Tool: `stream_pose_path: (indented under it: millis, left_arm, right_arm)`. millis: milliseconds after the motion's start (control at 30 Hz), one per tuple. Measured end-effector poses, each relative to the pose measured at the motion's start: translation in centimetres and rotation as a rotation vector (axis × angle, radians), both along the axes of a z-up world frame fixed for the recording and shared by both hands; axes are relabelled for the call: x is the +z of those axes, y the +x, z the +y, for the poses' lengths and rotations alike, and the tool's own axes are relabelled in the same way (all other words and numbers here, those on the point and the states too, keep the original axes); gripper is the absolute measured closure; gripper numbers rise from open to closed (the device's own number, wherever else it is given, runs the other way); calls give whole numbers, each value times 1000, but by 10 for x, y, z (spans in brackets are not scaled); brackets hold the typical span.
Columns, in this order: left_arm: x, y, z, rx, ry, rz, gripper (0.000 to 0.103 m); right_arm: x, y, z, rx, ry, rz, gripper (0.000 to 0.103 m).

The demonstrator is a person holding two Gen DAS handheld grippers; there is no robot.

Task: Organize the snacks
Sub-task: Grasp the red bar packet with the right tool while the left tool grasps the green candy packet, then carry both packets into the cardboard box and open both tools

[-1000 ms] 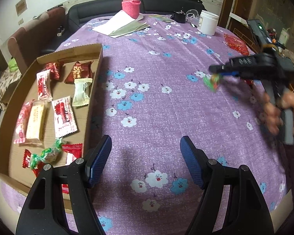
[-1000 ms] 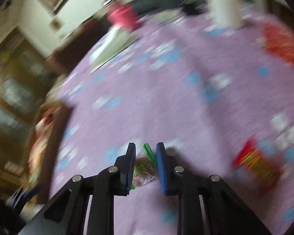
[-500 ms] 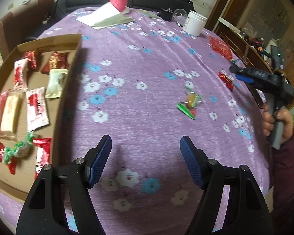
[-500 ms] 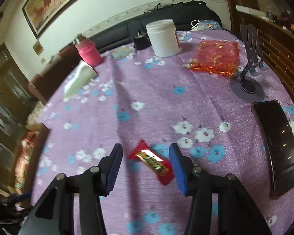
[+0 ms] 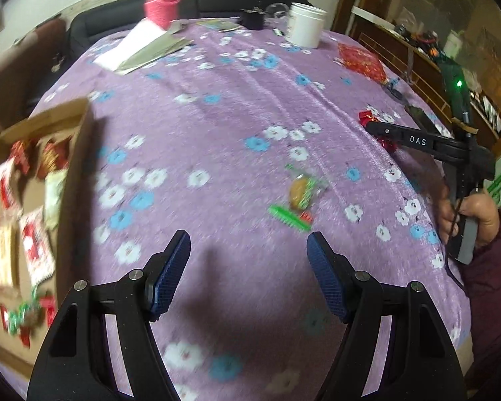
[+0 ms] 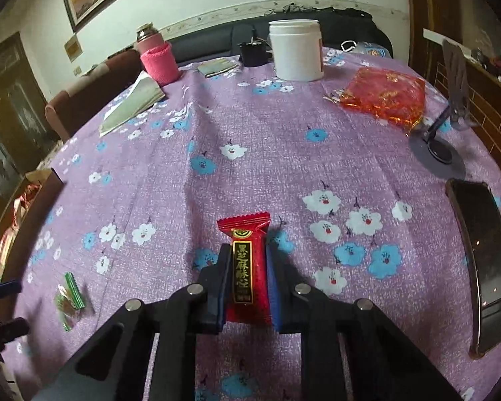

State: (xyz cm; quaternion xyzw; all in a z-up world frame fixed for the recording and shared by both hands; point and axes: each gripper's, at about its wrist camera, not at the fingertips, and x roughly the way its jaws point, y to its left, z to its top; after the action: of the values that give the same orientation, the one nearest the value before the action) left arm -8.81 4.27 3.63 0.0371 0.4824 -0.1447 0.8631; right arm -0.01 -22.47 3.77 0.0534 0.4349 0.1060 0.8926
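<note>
Right gripper [image 6: 247, 277]: jaws have just been closing and now clamp a red bar [image 6: 249, 264] by its long sides, wrapper end poking forward. Held lengthwise, likely so it can be carried flat to the box.

Left gripper [image 5: 248, 267]: jaws wide, nothing between them, hanging over bare cloth; seemingly lined up on the green candy [image 5: 299, 197], which lies just beyond its fingertips.

Green candy: loose on the bench [image 5: 217, 107], centre-right in the left view, well apart from the box. Probably the left gripper's next pick.

Box [image 5: 80, 153]: shallow cardboard tray at the left edge of the bench, already holding several red and pale wrapped snacks laid flat. It appears to be the collection point, hence both loose snacks should head left.

Red bag [image 6: 384, 98]: far right, apparently a snack pouch; contents unclear.

White jar [image 6: 297, 50], pink bottle [image 6: 157, 56], papers [image 6: 133, 103], phone [image 6: 481, 260], stand [image 6: 444, 140]: bystanders along the far and right sides, clear of the route to the box.
</note>
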Motion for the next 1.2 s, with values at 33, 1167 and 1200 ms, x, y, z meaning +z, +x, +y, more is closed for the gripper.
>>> stream_pose_path:
  millis: [33, 1167, 1200]
  left_arm:
    - [-1, 5, -9, -23, 12, -7, 30]
    - [36, -9, 70, 110, -258, -109, 74]
    - [40, -14, 81, 129, -259, -123, 74]
  right_arm:
    - [0, -1, -1, -8, 5, 0, 81]
    - [18, -14, -29, -170, 230, -20, 81]
    - [22, -18, -23, -157, 256, -18, 81]
